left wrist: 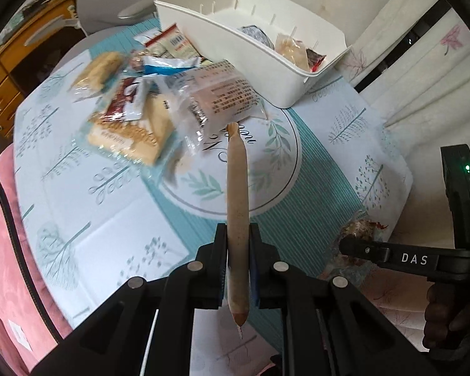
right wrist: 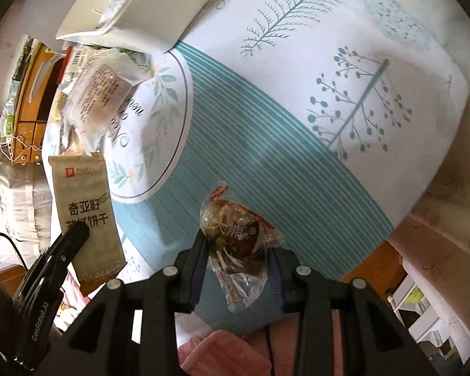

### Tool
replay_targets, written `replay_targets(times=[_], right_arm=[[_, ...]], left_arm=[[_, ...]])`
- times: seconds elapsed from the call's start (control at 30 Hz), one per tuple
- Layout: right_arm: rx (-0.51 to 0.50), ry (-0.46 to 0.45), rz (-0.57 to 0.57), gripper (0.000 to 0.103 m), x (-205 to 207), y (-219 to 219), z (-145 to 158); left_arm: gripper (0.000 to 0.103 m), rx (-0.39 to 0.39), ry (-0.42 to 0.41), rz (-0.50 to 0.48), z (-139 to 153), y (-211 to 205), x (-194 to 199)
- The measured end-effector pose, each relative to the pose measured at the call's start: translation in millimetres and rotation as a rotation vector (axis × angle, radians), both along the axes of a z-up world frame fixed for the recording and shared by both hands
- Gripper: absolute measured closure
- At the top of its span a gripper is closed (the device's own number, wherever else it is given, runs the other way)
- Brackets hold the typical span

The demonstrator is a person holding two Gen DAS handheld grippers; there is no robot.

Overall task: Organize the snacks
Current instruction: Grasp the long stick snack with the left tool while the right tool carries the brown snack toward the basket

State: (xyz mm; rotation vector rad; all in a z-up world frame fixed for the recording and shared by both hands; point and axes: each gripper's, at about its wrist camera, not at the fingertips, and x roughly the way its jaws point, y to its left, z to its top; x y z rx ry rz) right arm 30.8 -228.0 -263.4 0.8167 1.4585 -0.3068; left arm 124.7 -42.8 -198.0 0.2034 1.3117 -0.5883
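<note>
Slippage is the main risk. The left tool [left wrist: 238, 260] is clamped fully shut on a thin tan packet [left wrist: 237, 194], seen edge-on and gripped near its lower end, so most of its length stands free toward 12 o'clock; a quick swing could make it pivot between the pads or slide out. The right tool [right wrist: 239, 257] is closed partway on a crinkly clear wrapper [right wrist: 235, 235] holding something brown, with red print. The pads seem to pinch loose film more than the contents, so the wrapper could tear or slip free on the way to the bin [left wrist: 266, 72].

Both snacks hang above the worktop [left wrist: 313, 163], clear of its leaf-patterned cloth. In the left view the white bin sits at 12 to 1 o'clock, already holding a few wrapped items, and the pile [left wrist: 147, 100] of unsorted packets lies at 11 o'clock, just beside it. With both tools carrying loads near each other, they could bump at the bin's rim, or the long packet could catch on its wall. In the right view the packet faces the camera: beige, flat, with dark printed characters.
</note>
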Motion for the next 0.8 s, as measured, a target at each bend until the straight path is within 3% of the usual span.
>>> replay_targets(times=[0.2,0.43,0.8], right_arm=[[-0.064,-0.101,0.035,0.068,-9,18,26],[-0.108,-0.222,0.115,0.068,-7,16,56],[-0.176,-0.335,0.309,0.068,55,-18,88]], left_arm=[[0.093,-0.07,-0.015,0.024,29,25,-22],[0.093,-0.152,-0.031,0.099,57,26,-32],[0.093,-0.2,-0.084,0.255,87,-1,-6]])
